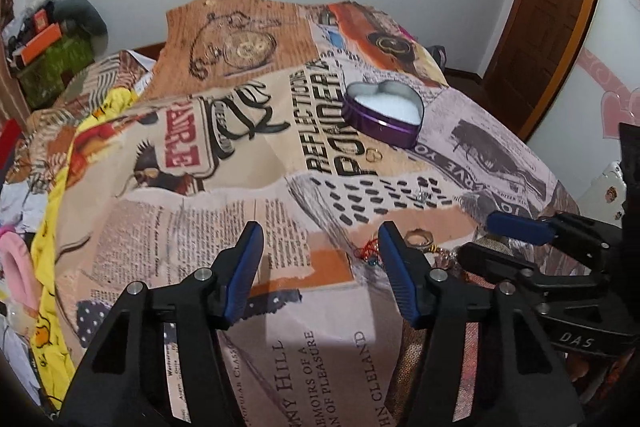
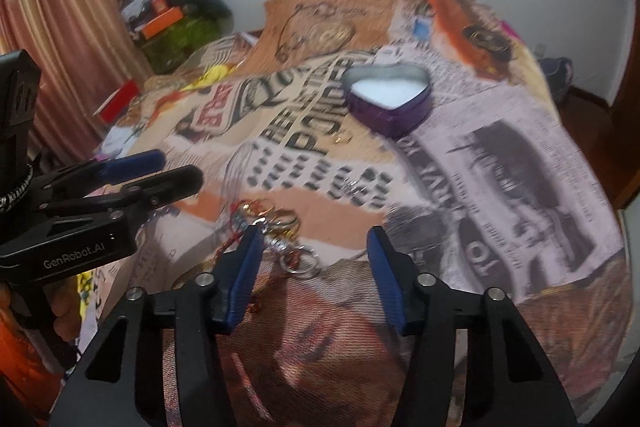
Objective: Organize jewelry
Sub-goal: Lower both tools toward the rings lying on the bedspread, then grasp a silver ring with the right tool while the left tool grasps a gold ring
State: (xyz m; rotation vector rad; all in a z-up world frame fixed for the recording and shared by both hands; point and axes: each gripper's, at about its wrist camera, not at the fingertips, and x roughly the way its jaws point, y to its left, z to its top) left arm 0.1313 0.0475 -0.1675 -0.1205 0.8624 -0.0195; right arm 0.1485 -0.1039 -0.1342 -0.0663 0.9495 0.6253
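Observation:
A purple heart-shaped tin [image 1: 382, 113] with a white lining stands open on the printed bedspread; it also shows in the right wrist view [image 2: 390, 99]. A small gold ring [image 1: 374, 155] lies just in front of it. A pile of jewelry [image 2: 280, 231] with rings and red cord lies nearer, just ahead of my right gripper's left finger. A gold ring [image 1: 418, 238] of that pile shows in the left wrist view. My left gripper [image 1: 320, 243] is open and empty, left of the pile. My right gripper [image 2: 314, 247] is open and empty, just behind the pile.
The collage-print bedspread [image 1: 240, 155] covers the bed. Yellow cloth [image 1: 52, 227] and clutter lie at the left edge. A green box with orange items [image 1: 52, 59] stands by the far wall. A wooden door [image 1: 552, 11] is at the right.

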